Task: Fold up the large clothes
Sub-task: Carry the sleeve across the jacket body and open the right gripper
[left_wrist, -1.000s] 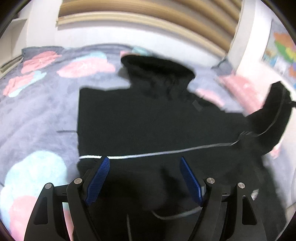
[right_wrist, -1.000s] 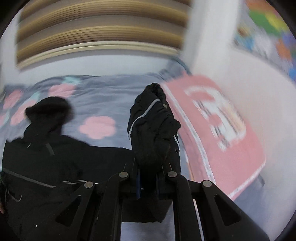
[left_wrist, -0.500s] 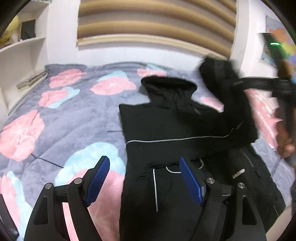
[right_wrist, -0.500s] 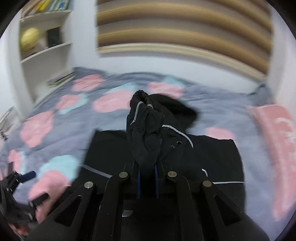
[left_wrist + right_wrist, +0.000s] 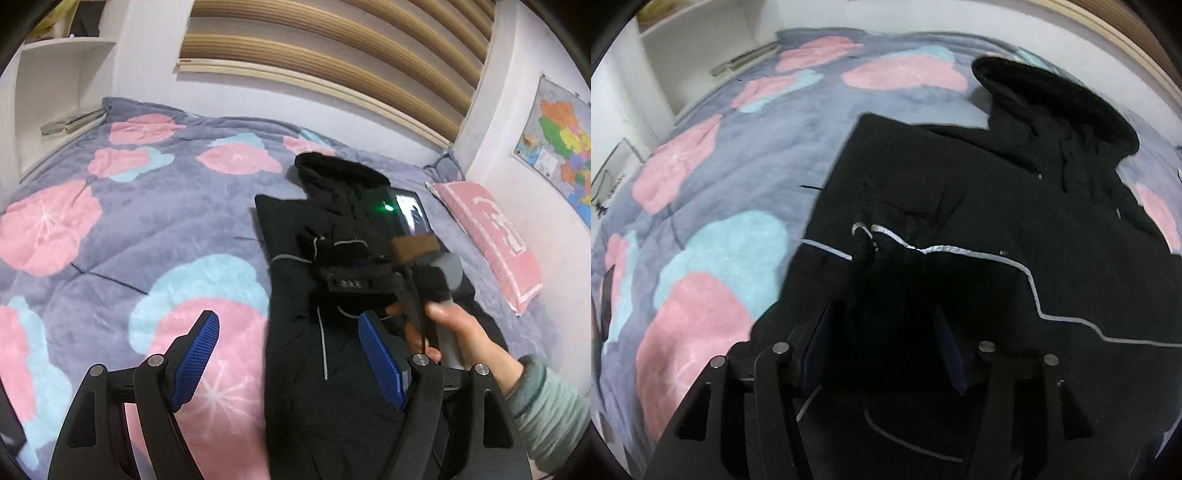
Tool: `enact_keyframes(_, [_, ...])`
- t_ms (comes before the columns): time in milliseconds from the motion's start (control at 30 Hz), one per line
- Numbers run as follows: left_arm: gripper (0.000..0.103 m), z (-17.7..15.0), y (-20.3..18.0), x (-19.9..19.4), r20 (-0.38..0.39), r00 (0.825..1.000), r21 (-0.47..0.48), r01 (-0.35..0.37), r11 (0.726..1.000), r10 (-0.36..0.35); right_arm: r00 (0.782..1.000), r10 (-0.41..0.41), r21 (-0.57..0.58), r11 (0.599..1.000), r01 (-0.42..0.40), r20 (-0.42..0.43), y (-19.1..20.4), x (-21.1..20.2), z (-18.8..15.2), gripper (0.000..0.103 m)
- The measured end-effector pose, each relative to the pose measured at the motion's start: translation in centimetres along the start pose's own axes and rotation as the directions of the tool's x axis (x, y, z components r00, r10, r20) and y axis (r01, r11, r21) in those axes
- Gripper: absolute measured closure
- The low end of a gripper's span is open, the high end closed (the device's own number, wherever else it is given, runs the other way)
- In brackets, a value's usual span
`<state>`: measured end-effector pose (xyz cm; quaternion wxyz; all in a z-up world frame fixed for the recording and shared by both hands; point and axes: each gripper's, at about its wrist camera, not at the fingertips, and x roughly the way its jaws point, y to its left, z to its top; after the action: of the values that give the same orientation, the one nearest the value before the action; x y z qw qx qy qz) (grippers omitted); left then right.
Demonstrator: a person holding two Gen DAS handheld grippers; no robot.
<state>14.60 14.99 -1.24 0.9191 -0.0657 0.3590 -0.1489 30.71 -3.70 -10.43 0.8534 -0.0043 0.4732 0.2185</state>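
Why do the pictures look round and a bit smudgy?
Both views come through a fisheye lens, so edges bend and corners go black. In the left wrist view the hand is smeared by motion. In the right wrist view the black jacket swallows detail, and the blanket is soft.

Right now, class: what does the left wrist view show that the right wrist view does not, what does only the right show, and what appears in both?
Only the left wrist view shows the open left gripper, empty above the blanket, the person's right hand gripping the other tool's handle, the pink pillow and the wall map.

Only the right wrist view shows the right gripper with its blue pads apart, the sleeve cuff lying between them.

Both show the black jacket with its hood, the floral blanket and the white shelf.
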Motion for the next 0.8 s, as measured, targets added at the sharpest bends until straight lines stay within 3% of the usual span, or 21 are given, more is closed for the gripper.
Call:
enact_keyframes(100, [0.024,2.0,-0.4,-1.8,0.024,1.000,0.034,-0.006,0.999,0.005,0.995,0.055,-0.006,0.999,-0.054,0.078,-1.3,-4.6,-0.1,0.046])
enact_keyframes(233, [0.024,4.9,-2.4,-1.2,0.009,1.000,0.093,-0.011,0.996,0.010,0.981,-0.058,0.054,0.997,0.049,0.183,-6.7,-10.1,-1.0,0.043])
enact_keyframes(300, [0.024,6.3,-4.1,1.4,-0.026,0.998,0.102,0.058,0.993,-0.055,0.973,-0.131,0.119,0.987,0.109,0.189,-10.4,-11.0,-1.8,0.043])
enact_keyframes(400, [0.024,7.7,-6.8,7.0,-0.093,0.978,0.078,0.192,0.978,-0.185,0.961,-0.236,0.219,0.955,0.201,0.145,-16.0,-11.1,-3.1,0.043])
enact_keyframes(467, [0.024,8.0,-9.0,11.8,-0.140,0.962,0.076,0.248,0.966,-0.236,0.960,-0.252,0.264,0.941,0.213,0.124,-18.7,-10.7,-4.3,0.043])
enact_keyframes(567, [0.024,7.3,-10.6,18.7,-0.186,0.966,0.086,0.197,0.977,-0.178,0.941,-0.334,0.287,0.908,0.305,0.055,-22.4,-8.8,-6.3,0.043])
enact_keyframes(667, [0.024,5.3,-8.5,24.5,-0.264,0.960,0.031,0.109,0.994,-0.097,0.934,-0.358,0.282,0.895,0.346,-0.011,-25.2,-6.4,-7.9,0.043])
enact_keyframes(733, [0.029,3.7,-6.0,26.1,-0.277,0.951,-0.032,0.137,0.990,-0.140,0.945,-0.327,0.280,0.908,0.312,0.006,-26.6,-5.3,-9.5,0.043])
enact_keyframes(800, [0.037,2.8,-4.7,25.1,-0.235,0.952,-0.033,0.194,0.981,-0.196,0.948,-0.318,0.297,0.908,0.296,0.028,-27.5,-5.0,-10.4,0.043])
